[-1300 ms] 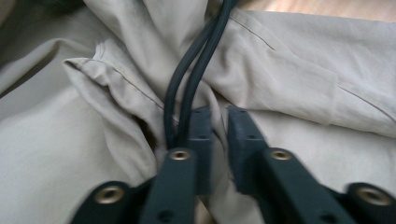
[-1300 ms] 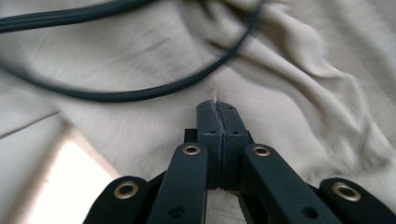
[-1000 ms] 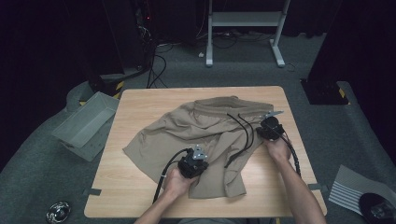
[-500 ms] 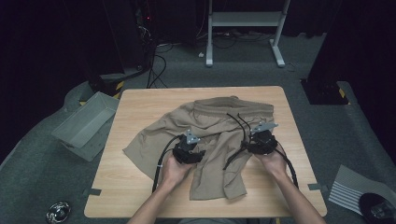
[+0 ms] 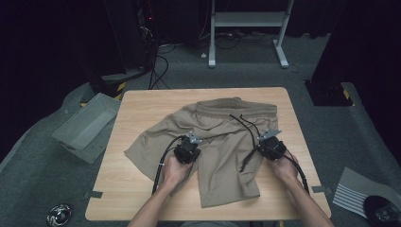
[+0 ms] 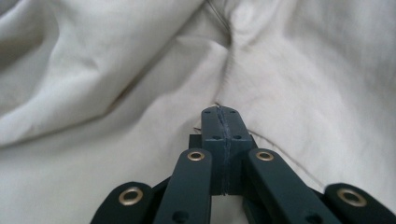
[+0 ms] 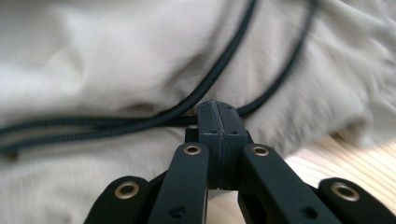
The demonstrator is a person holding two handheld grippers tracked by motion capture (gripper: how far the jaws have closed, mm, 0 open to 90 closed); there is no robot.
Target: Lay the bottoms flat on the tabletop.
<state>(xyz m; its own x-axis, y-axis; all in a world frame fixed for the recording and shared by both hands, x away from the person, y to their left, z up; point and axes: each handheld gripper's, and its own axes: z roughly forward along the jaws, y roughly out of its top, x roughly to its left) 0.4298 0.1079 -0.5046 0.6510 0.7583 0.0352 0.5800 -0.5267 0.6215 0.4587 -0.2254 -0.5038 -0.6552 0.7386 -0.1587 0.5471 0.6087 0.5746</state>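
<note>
Tan shorts (image 5: 222,142) spread crumpled across the middle of the wooden table (image 5: 142,109), waistband at the far side, black drawstring (image 5: 243,124) trailing over the cloth toward the right gripper. Left gripper (image 5: 187,150) down on the left leg, jaws just closed and now pressed flat together, a thin fold of fabric possibly nipped at the tips. Right gripper (image 5: 270,146) at the right edge of the shorts, jaws likewise just closed, drawstring crossing right at the tips. Grey bin (image 5: 87,125) on the floor left of the table; white stand (image 5: 248,21) beyond.
</note>
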